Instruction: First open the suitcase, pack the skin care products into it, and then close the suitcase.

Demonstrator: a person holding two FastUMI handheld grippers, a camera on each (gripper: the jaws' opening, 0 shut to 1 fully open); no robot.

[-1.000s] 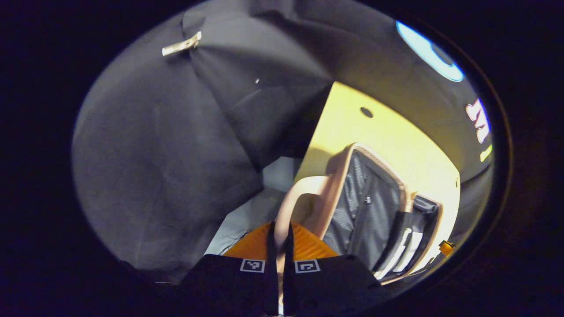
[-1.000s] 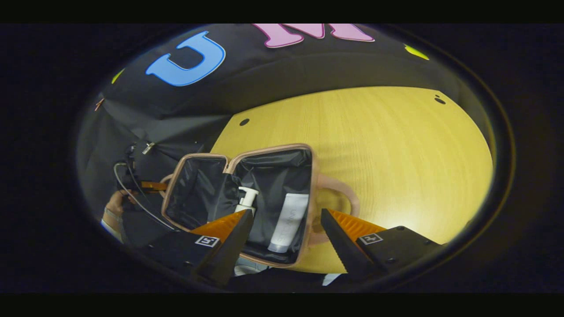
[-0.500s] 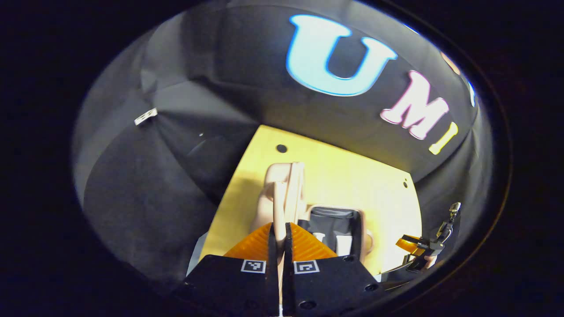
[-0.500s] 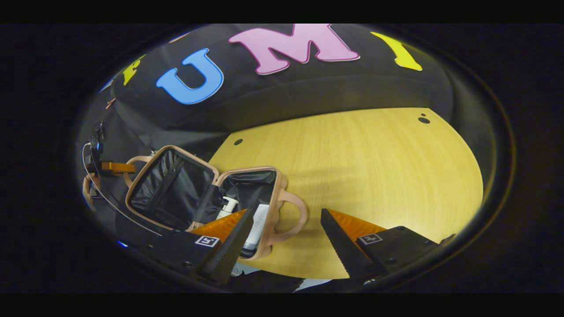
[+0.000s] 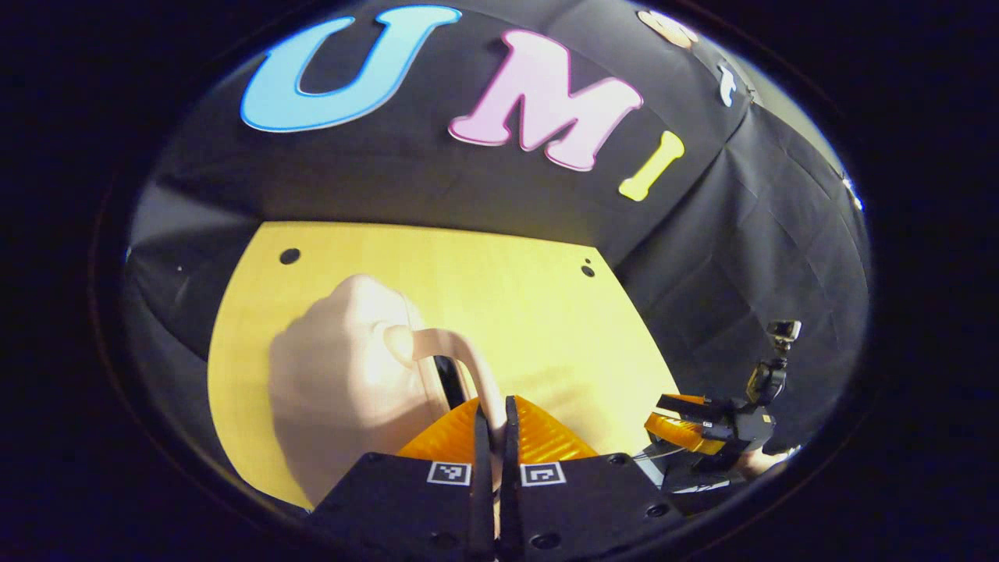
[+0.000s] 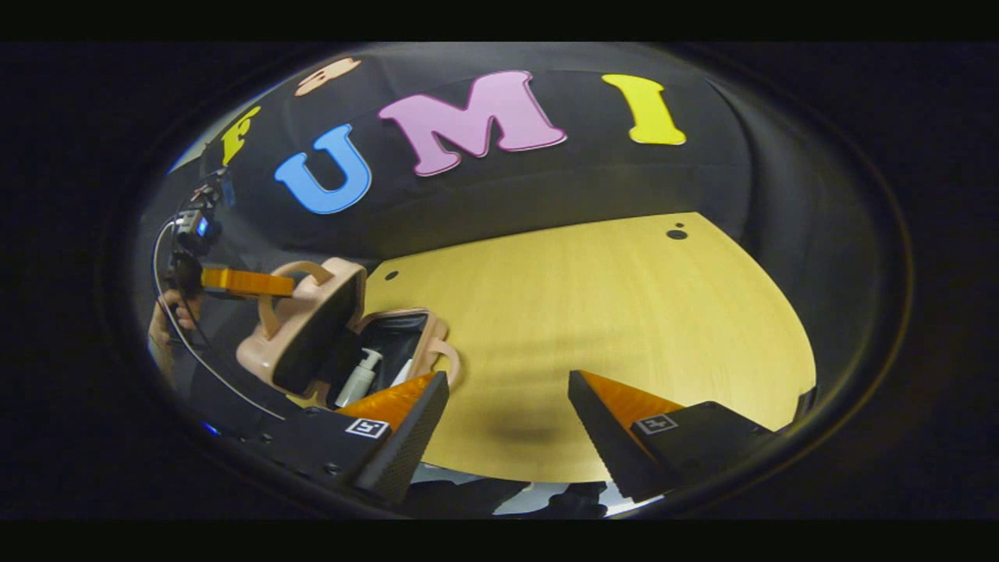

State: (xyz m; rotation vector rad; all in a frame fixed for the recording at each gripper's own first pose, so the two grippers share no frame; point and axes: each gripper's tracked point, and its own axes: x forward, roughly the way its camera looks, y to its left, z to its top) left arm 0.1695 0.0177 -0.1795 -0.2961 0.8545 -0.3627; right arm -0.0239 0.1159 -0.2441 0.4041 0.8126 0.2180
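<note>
The small pink suitcase (image 6: pixel 312 320) stands at the table's left end, its lid tilted halfway down over the black-lined base (image 6: pixel 402 343). A white pump bottle (image 6: pixel 359 376) lies inside the base, with a second white product partly hidden beside it. My left gripper (image 5: pixel 493 412) is shut on the lid's pink handle (image 5: pixel 456 355), and the lid's outer shell (image 5: pixel 343 382) is just to its left. The left gripper (image 6: pixel 243 282) also shows from afar, held by a hand. My right gripper (image 6: pixel 507 406) stands open over bare table, right of the suitcase, with nothing between its fingers.
The yellow wooden table (image 6: pixel 624 312) stretches wide to the right of the suitcase, with small round holes near its far corners. The right gripper (image 5: pixel 702 425) and its camera hover past the table's right edge in the left gripper view. Black cloth walls surround the table.
My left gripper has swung the lid by its handle up from lying open flat and over towards the base. The right gripper has drawn back to the right, away from the suitcase.
</note>
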